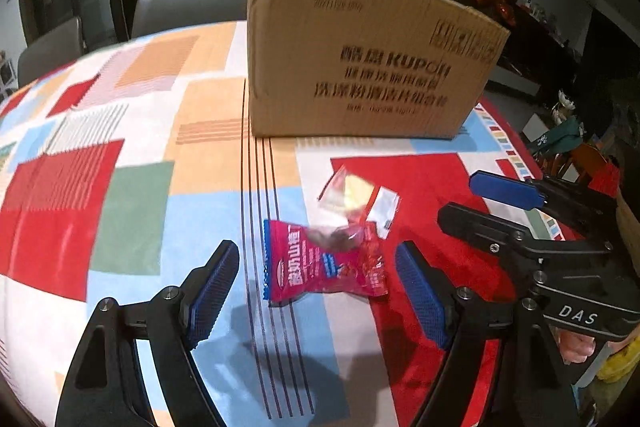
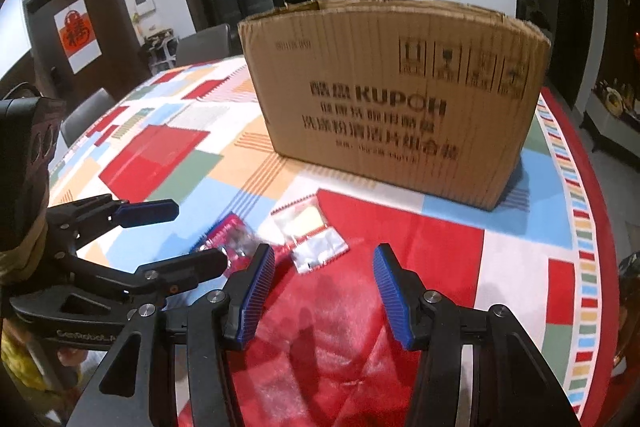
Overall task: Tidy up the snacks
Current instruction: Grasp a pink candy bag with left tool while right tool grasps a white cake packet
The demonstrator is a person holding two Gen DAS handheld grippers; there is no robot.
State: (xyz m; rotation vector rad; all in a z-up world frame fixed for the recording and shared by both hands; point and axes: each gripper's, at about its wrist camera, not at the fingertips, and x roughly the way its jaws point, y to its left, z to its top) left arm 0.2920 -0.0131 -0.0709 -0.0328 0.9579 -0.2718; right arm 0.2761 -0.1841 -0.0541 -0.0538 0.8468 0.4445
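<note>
Patchwork-cloth surface: left claw spread wide around the crinkly magenta foil snack packet, right claw released nearby. Beyond, clear red-edged sachets and tall brown cardboard box. Packets look light, soft, slippery; pinch across the middle.

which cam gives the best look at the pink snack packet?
Left wrist: the pink snack packet lies whole and near between the open left gripper fingers, print visible. Right wrist shows only a blurred part of it, cut off by both grippers' fingers.
</note>
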